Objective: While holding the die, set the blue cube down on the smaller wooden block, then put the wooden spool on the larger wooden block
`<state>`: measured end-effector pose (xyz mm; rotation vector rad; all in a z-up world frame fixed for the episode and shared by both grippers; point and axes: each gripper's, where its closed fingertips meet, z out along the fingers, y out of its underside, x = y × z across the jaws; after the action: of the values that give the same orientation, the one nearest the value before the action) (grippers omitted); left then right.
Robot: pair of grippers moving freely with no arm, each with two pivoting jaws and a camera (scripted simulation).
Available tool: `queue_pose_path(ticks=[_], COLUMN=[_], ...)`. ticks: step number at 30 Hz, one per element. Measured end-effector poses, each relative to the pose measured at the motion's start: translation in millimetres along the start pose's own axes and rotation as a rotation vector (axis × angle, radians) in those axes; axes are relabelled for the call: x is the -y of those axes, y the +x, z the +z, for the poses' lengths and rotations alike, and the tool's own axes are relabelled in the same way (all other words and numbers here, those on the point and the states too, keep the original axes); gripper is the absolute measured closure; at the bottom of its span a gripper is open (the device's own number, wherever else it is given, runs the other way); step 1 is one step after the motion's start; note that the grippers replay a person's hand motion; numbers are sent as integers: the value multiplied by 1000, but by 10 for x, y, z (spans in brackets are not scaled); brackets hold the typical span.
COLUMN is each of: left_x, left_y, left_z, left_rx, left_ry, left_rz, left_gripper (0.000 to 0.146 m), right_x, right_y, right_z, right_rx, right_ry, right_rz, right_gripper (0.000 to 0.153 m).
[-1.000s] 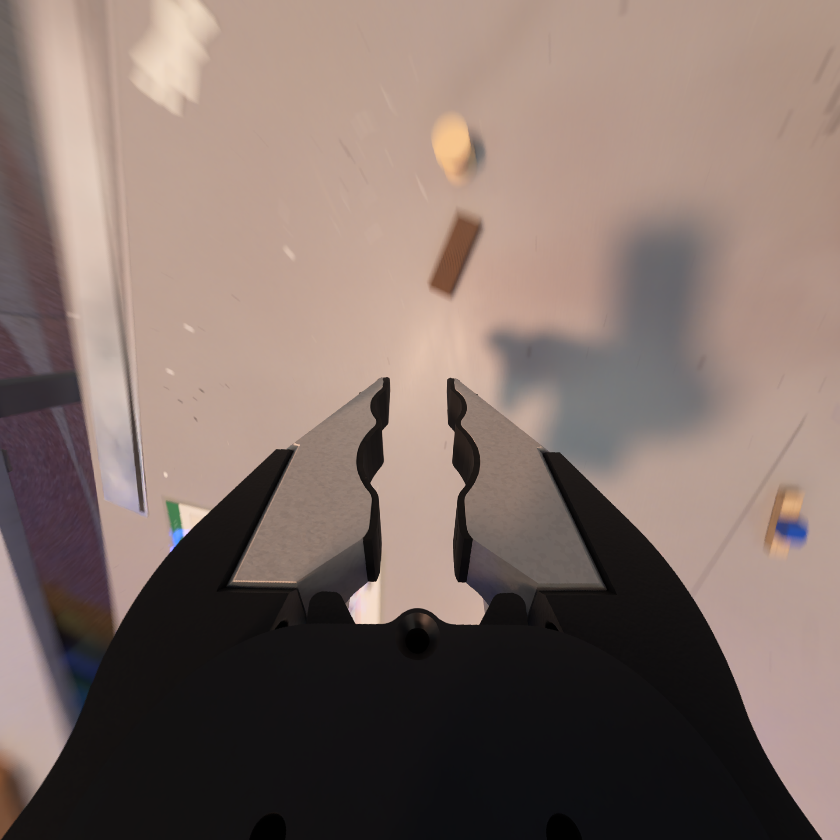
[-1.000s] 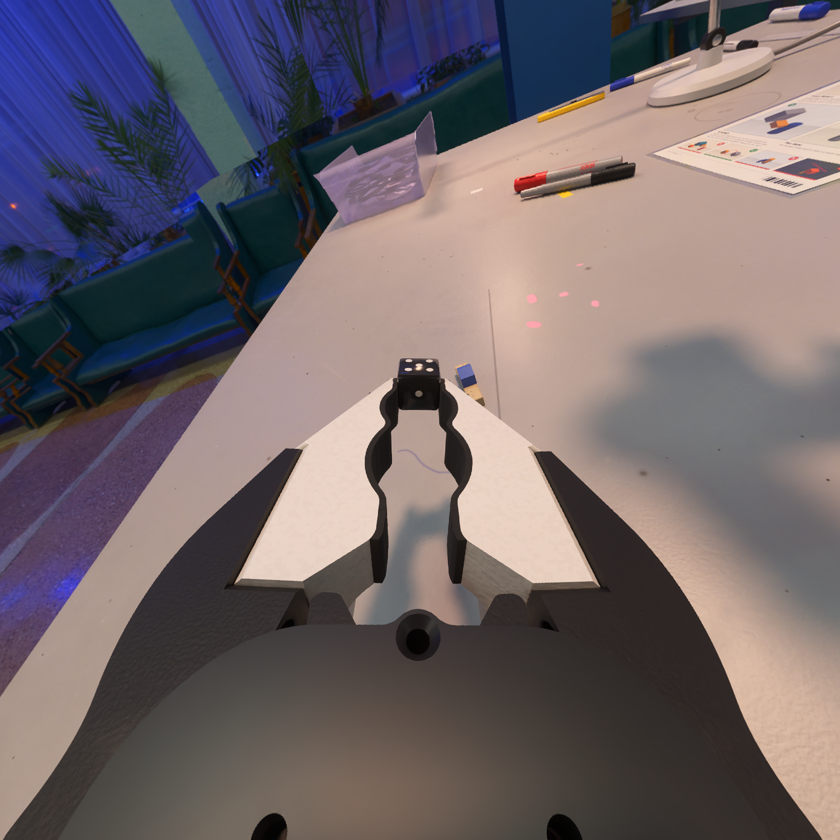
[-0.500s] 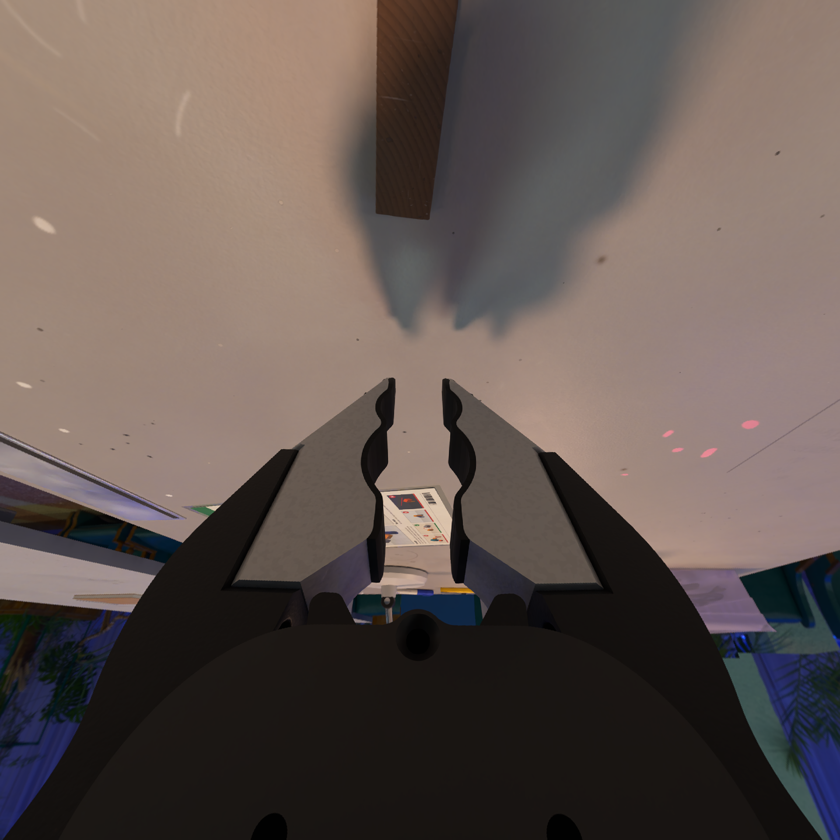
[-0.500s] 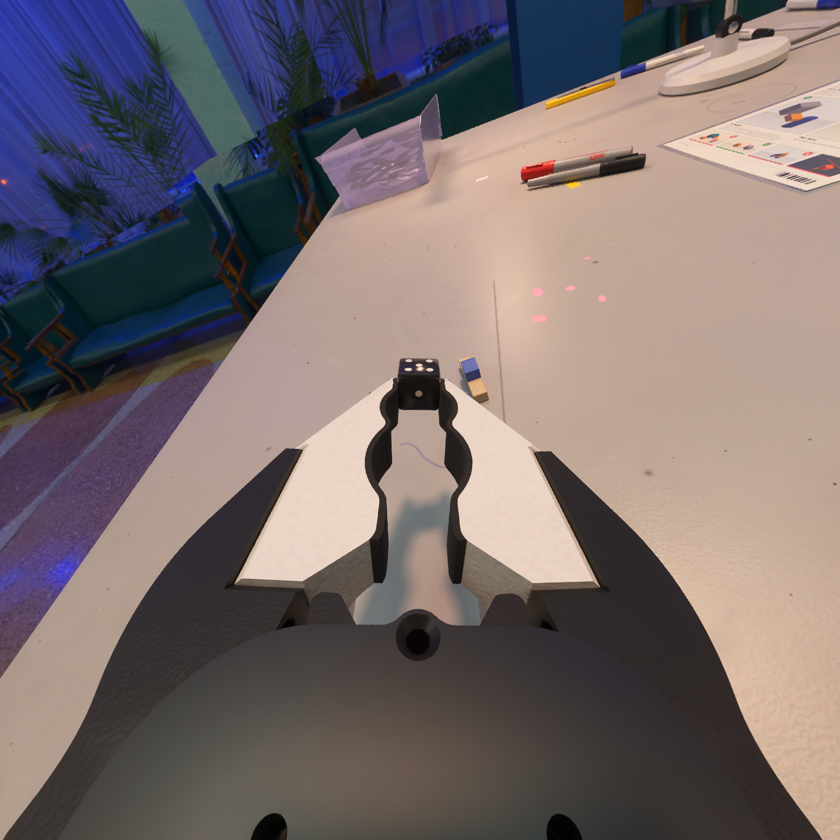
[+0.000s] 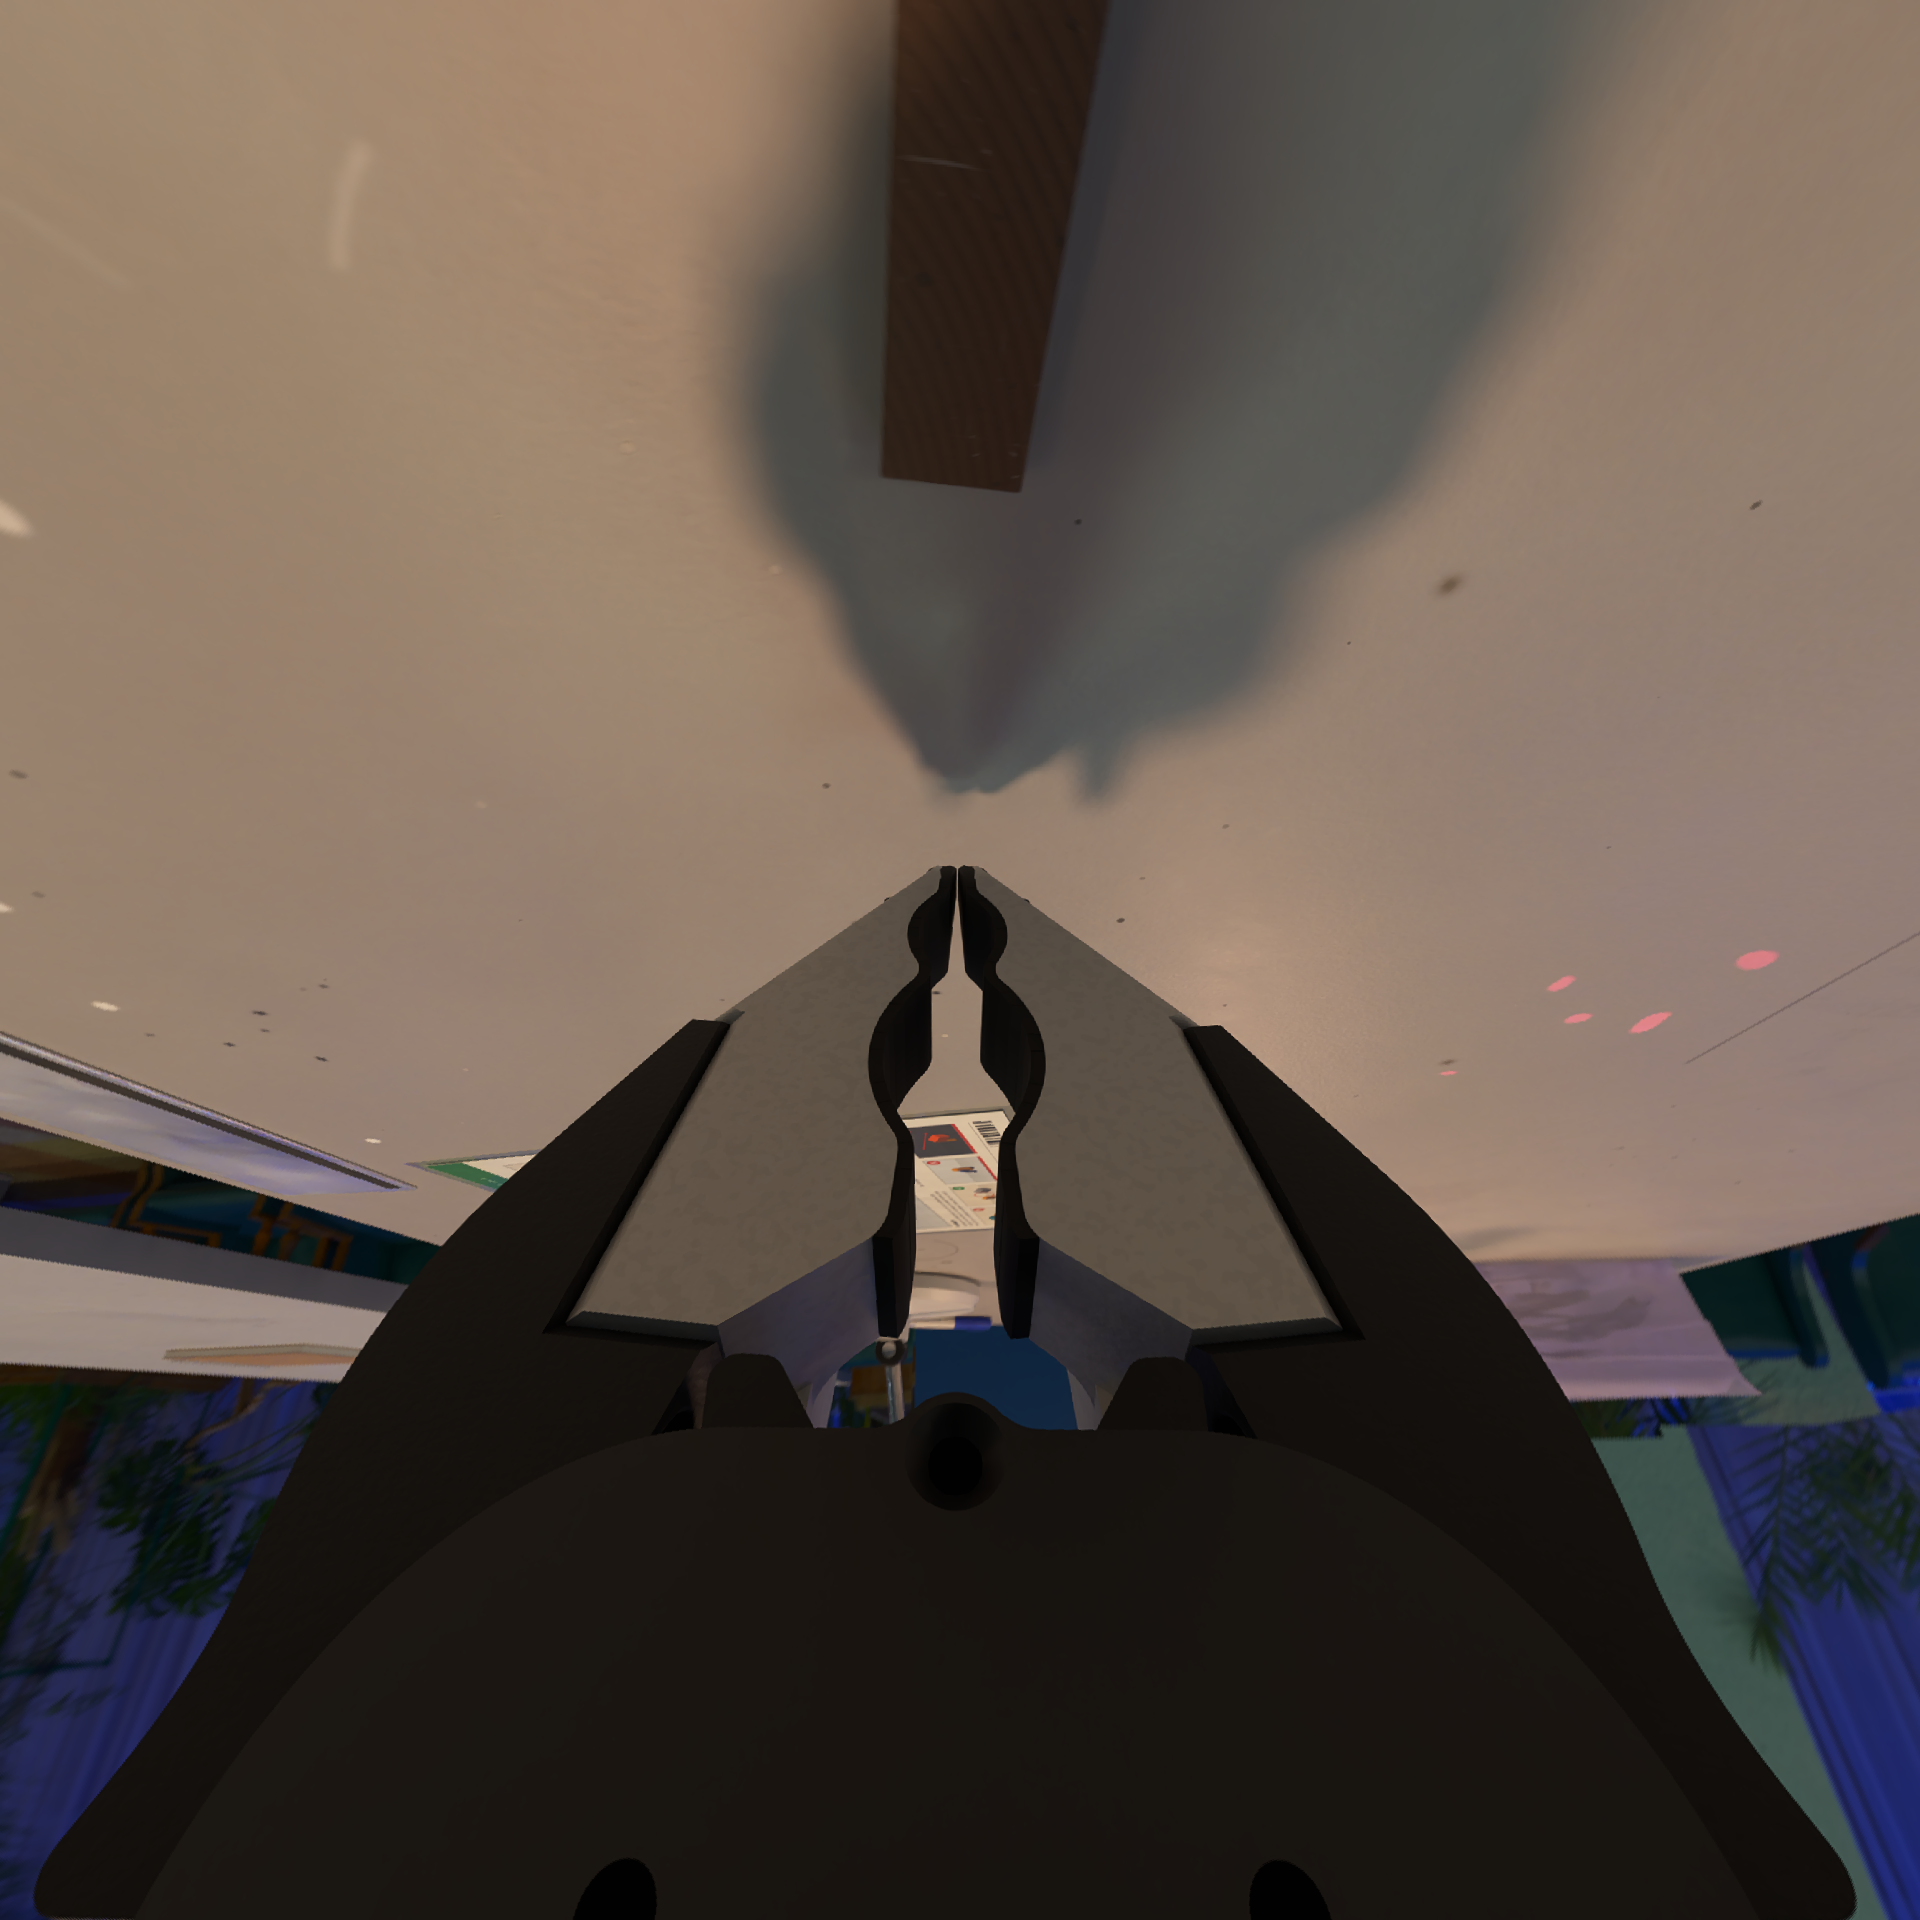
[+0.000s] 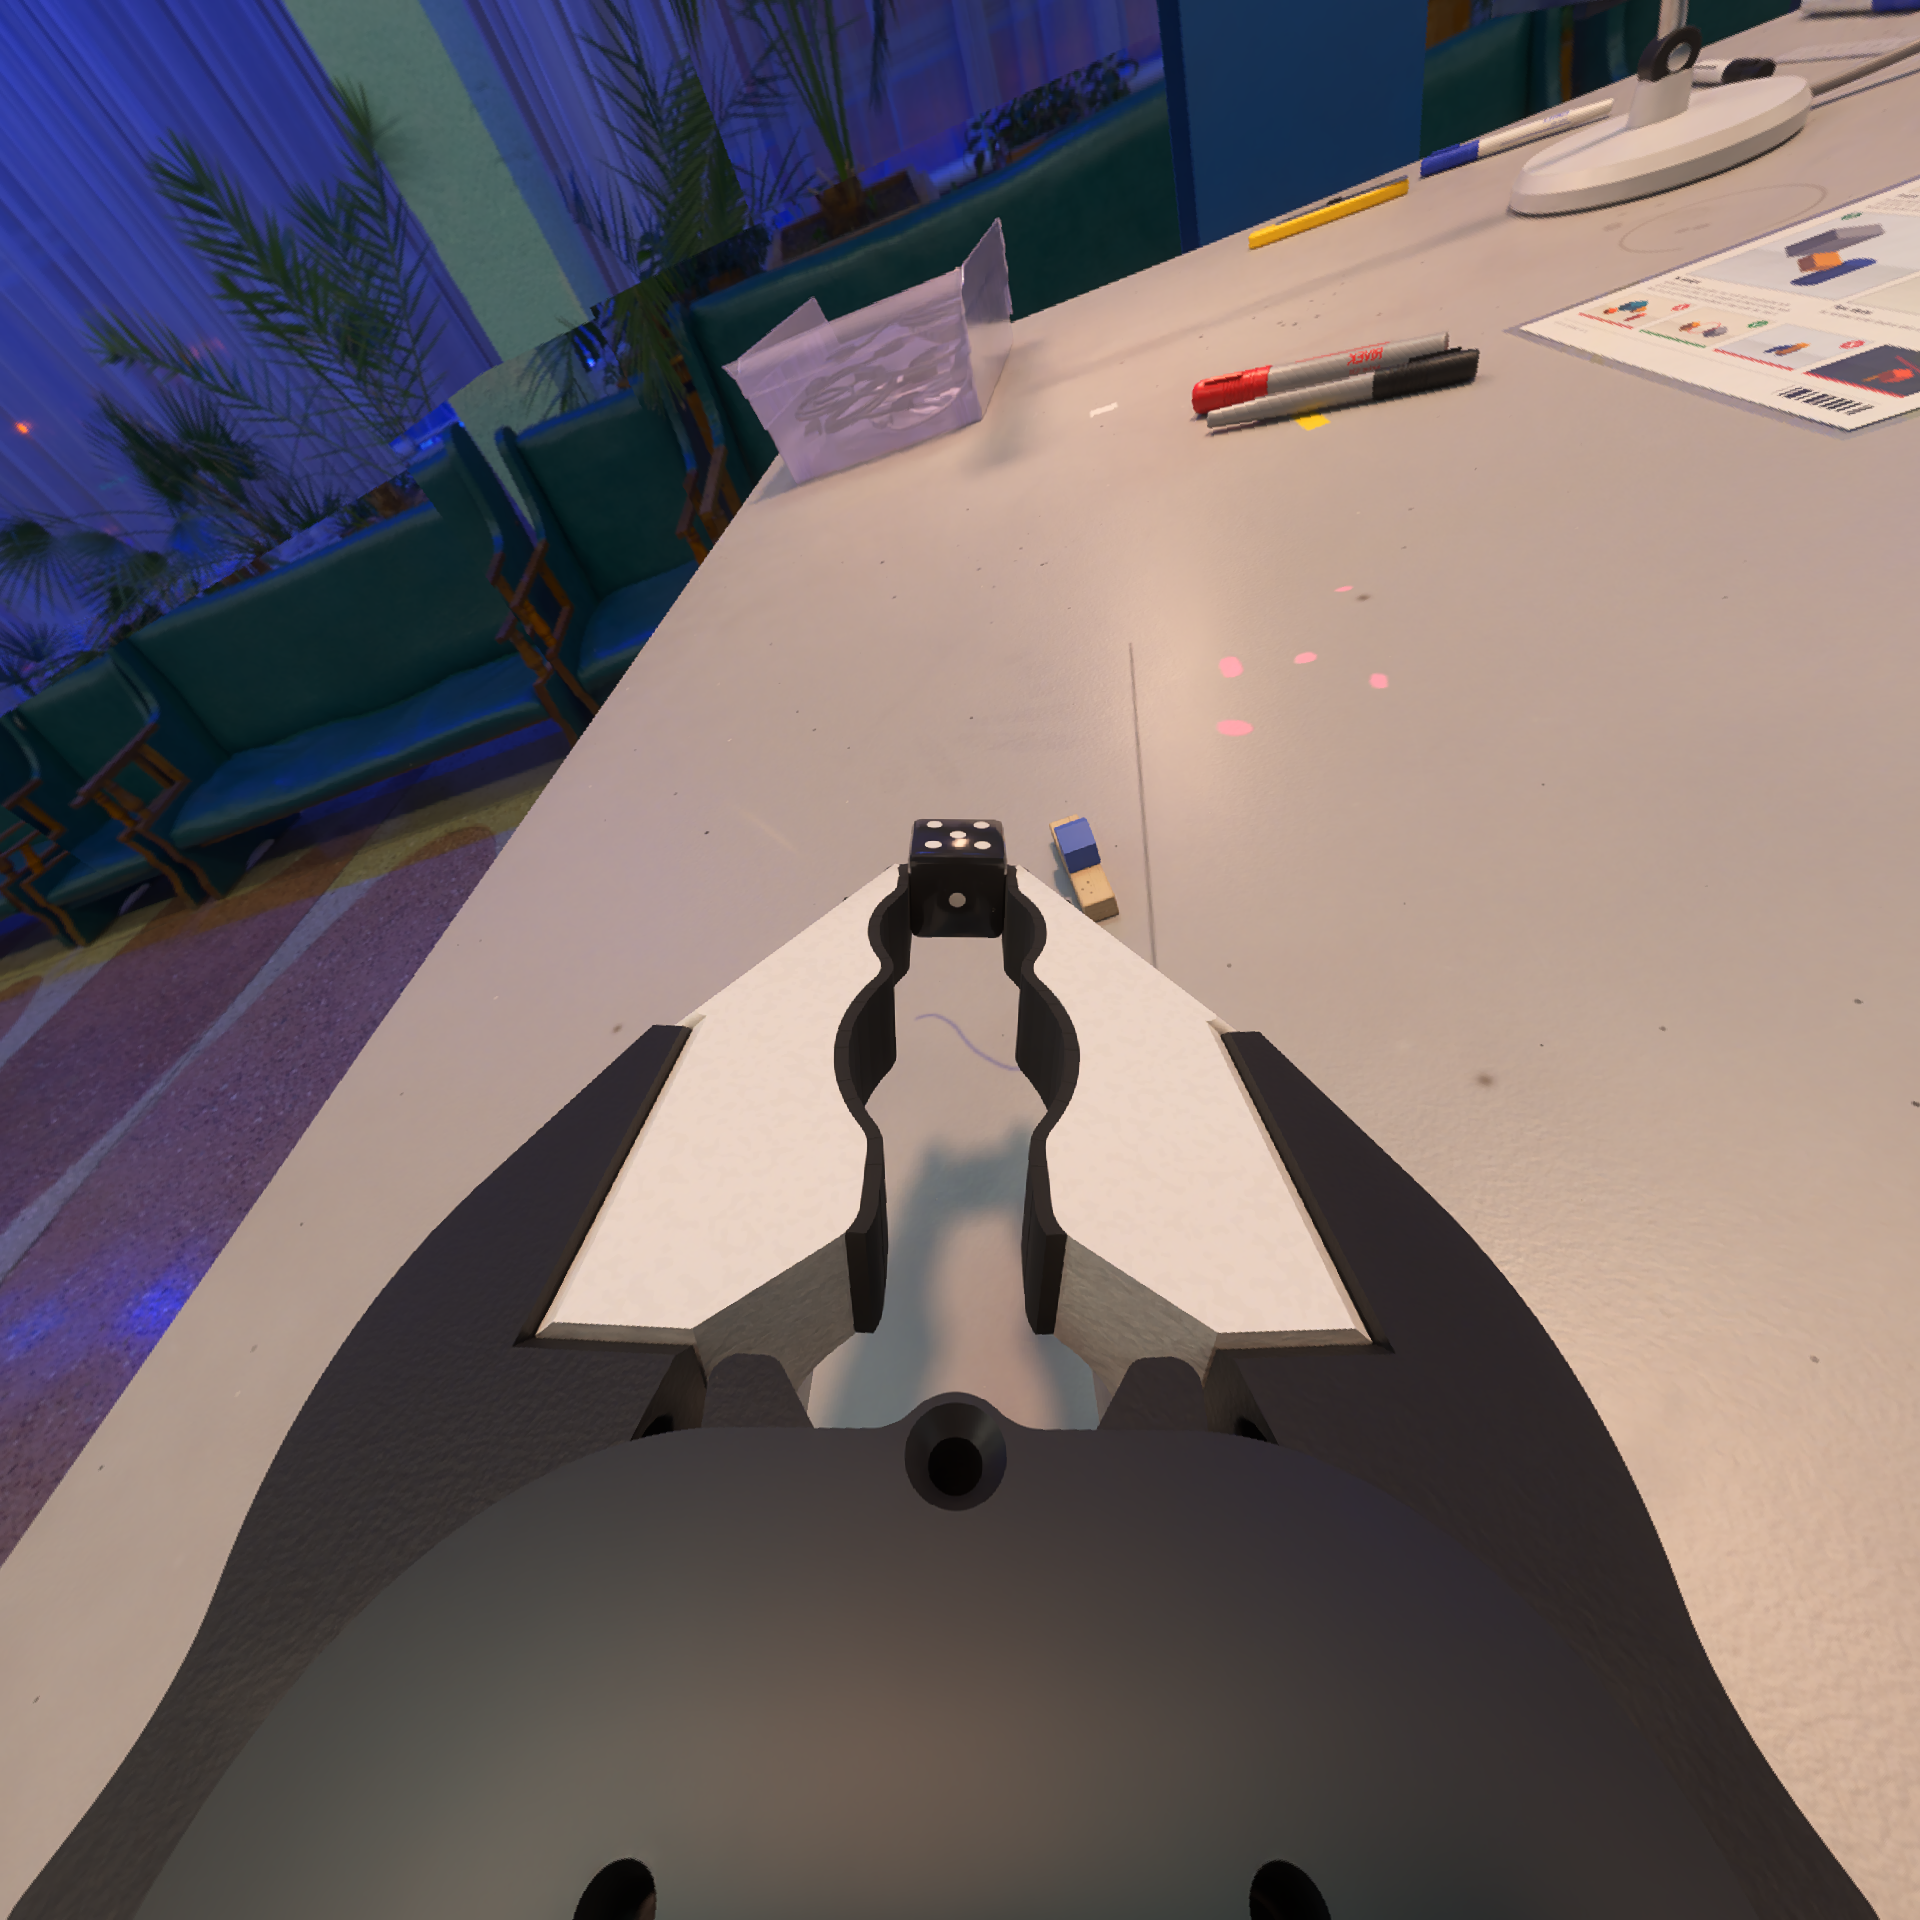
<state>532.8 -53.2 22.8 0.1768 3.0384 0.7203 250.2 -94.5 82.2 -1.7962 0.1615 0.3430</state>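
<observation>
Grey table top [image 5: 416, 623] fills most of the left wrist view, which is seen upside down, with blue curtains low at the sides. The left gripper [image 5: 956, 878] is clenched, its tips pressed together on nothing. The larger wooden block [image 5: 977, 239], long and dark brown, is seen at 12 o'clock from the tips, well apart from them, partly covered by a dark shadow. The wooden spool cannot be seen in either view.

In the right wrist view the same table [image 6: 1455, 935] is seen, with green seats and plants beyond its edge at 10 o'clock. The die [image 6: 957, 876], black with white dots, is gripped tightly between the tips of the right gripper [image 6: 957, 904]. The blue cube [image 6: 1076, 844] is set on the smaller wooden block [image 6: 1093, 891], just beside the die at 3 o'clock. Two marker pens [image 6: 1335, 376] are laid far off at 1 o'clock, and a crumpled clear bag [image 6: 883, 374] at 12 o'clock.
</observation>
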Motion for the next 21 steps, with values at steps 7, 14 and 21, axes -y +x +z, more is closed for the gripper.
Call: queue_pose_path(ticks=[7,14,21], left_x=[-10,-19,-1], left_y=[-182,-160,-126], left_z=[-301,-239,-424], left_rx=[-29,-44,-49], left_ry=[182,169,308], left_rz=[-105,-101,-115], left_gripper=[146,146,128], right_x=[0,0,-1], right_y=[0,-2,-5], right_z=[0,0,-2], right_rx=[1,2,4], right_ry=[0,0,0], right_rz=[0,1,1], right_gripper=[136,136,136])
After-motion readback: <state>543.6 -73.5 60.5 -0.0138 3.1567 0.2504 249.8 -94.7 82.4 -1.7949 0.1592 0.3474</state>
